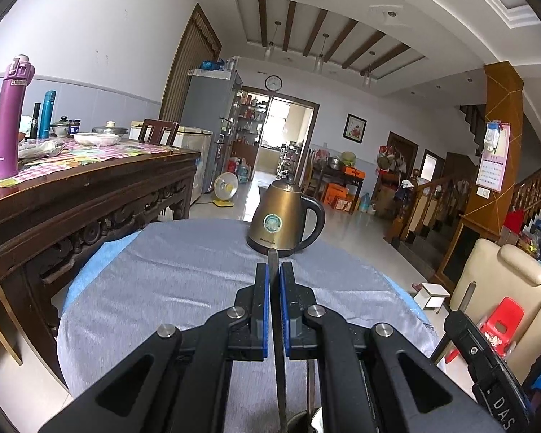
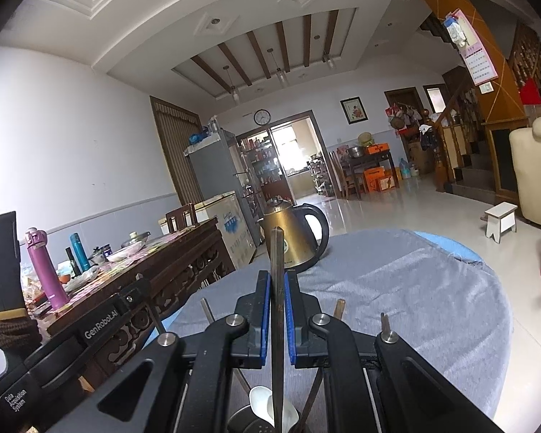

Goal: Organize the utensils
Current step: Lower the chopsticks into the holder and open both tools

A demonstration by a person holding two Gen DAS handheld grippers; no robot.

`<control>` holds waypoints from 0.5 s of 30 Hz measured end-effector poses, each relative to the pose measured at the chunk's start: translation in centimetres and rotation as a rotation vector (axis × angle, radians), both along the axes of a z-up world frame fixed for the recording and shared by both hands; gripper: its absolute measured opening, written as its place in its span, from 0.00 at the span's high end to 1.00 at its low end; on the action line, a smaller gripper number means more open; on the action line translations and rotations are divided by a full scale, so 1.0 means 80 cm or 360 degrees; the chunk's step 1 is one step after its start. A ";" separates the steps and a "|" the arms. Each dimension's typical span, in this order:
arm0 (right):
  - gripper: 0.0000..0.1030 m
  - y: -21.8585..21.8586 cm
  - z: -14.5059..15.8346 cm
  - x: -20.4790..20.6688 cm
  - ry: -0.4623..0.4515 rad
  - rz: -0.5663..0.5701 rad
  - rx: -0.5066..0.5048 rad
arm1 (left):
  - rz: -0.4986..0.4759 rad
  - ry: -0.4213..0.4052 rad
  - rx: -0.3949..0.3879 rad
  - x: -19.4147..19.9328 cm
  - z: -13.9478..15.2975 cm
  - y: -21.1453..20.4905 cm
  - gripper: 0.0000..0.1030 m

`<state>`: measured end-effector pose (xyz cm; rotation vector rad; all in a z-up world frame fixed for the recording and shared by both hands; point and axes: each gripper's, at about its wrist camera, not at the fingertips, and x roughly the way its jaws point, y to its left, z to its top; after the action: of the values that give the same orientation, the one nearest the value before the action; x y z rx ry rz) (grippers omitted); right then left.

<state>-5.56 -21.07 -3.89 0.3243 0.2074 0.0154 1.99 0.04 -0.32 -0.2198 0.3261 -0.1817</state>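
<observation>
My left gripper (image 1: 274, 270) is shut on a slim grey metal utensil handle (image 1: 277, 342) that stands upright between the blue pads, its lower end going into a dark holder at the bottom edge. My right gripper (image 2: 277, 278) is shut on a dark chopstick-like stick (image 2: 277, 306), also upright. Below it a dark round utensil holder (image 2: 250, 420) holds a white spoon (image 2: 261, 406) and several other sticks. The right gripper (image 1: 487, 368) shows at the right of the left wrist view; the left gripper (image 2: 54, 342) shows at the left of the right wrist view.
A round table with a grey cloth (image 1: 169, 281) carries a bronze electric kettle (image 1: 285, 216) at its far edge. A dark carved wooden table (image 1: 83, 195) with bottles and dishes stands to the left. A cream chair (image 1: 501, 281) and a red stool (image 1: 501, 321) are on the right.
</observation>
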 end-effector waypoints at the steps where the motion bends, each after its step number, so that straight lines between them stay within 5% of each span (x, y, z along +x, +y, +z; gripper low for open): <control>1: 0.92 0.001 0.000 -0.001 0.0001 0.0000 0.0001 | 0.0000 0.0003 0.0000 0.001 0.000 0.001 0.94; 15: 0.91 -0.006 -0.004 0.004 0.0061 0.0029 0.0051 | -0.0013 0.0109 -0.0002 0.010 -0.011 0.001 0.94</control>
<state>-5.21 -21.54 -4.23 0.3547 0.2481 0.0302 2.77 0.14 -1.18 -0.2261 0.3949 -0.1829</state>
